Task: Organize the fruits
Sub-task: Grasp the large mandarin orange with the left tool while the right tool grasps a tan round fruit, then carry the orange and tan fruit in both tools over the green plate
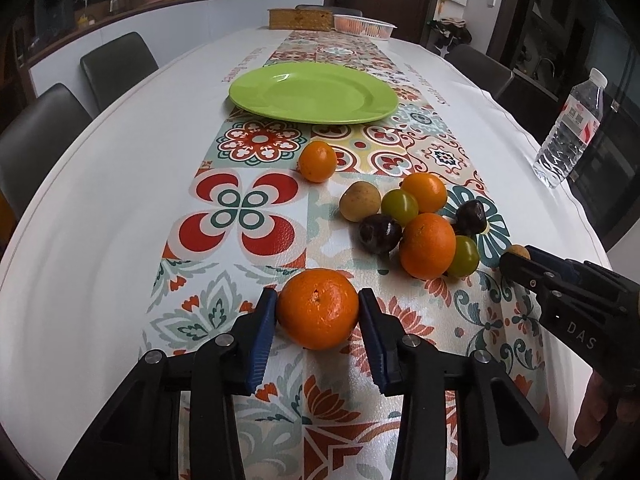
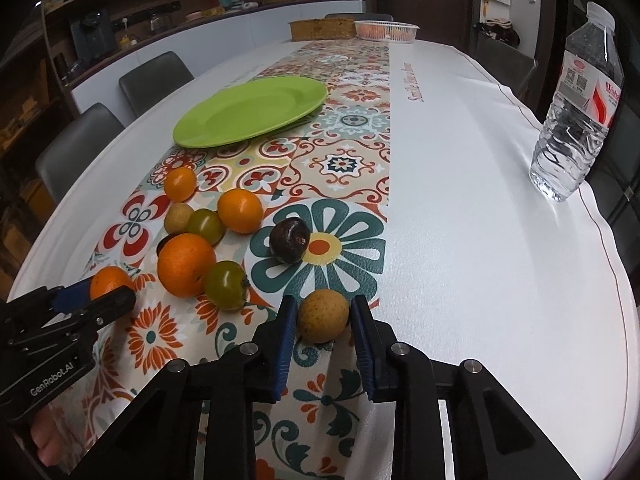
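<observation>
My left gripper is shut on an orange that rests on the tablecloth; it also shows in the right wrist view. My right gripper is shut on a small yellow-brown fruit, seen in the left wrist view too. A pile of fruit lies between them: oranges, green tomatoes, dark plums and a yellow fruit. One orange lies apart. An empty green plate sits beyond.
A water bottle stands at the right table edge. A woven box and a tray of fruit sit at the far end. Dark chairs line the left side.
</observation>
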`<act>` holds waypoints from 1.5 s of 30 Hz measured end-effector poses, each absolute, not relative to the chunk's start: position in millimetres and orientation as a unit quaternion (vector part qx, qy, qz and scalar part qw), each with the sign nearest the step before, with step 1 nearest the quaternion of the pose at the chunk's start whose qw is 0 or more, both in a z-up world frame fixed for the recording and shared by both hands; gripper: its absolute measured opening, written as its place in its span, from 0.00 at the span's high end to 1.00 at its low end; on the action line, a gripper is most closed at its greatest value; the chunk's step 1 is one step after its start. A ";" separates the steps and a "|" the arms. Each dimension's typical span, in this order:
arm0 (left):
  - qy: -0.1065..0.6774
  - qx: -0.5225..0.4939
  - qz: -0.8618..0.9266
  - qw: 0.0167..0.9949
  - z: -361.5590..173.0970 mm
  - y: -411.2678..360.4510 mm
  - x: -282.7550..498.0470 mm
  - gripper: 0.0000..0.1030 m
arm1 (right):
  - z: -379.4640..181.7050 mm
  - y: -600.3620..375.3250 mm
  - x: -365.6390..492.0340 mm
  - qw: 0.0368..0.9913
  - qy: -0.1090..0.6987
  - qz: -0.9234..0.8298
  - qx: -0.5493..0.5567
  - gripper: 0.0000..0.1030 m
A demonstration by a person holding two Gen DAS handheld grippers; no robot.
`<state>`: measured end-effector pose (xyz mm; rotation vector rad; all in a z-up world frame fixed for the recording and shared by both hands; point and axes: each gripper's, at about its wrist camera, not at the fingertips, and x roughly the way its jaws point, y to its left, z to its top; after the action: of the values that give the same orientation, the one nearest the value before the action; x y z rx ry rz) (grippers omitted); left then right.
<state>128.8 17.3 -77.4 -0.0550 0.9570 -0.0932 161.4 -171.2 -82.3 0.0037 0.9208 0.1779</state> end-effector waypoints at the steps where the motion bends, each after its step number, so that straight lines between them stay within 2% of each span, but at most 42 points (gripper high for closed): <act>1: 0.459 -0.027 -0.045 0.887 -75.8 17.3 127.7 0.61 | -80.8 -170.5 160.8 0.893 0.442 0.088 0.001 0.72; 23: 0.392 -0.009 -0.074 0.917 -11.2 18.3 113.0 0.61 | -22.6 -145.6 139.9 0.908 0.387 0.158 -0.010 0.72; 34: 0.380 0.002 -0.085 0.921 5.9 25.2 154.3 0.61 | 2.4 -129.7 176.7 0.913 0.362 0.187 -0.024 0.72; 45: 0.388 0.008 -0.103 0.916 8.0 36.1 214.8 0.61 | 2.6 -113.5 241.3 0.907 0.369 0.199 -0.040 0.72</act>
<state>214.8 36.1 8.0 0.0173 0.7996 -0.2116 241.3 -113.5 2.6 -0.0835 0.7615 0.4105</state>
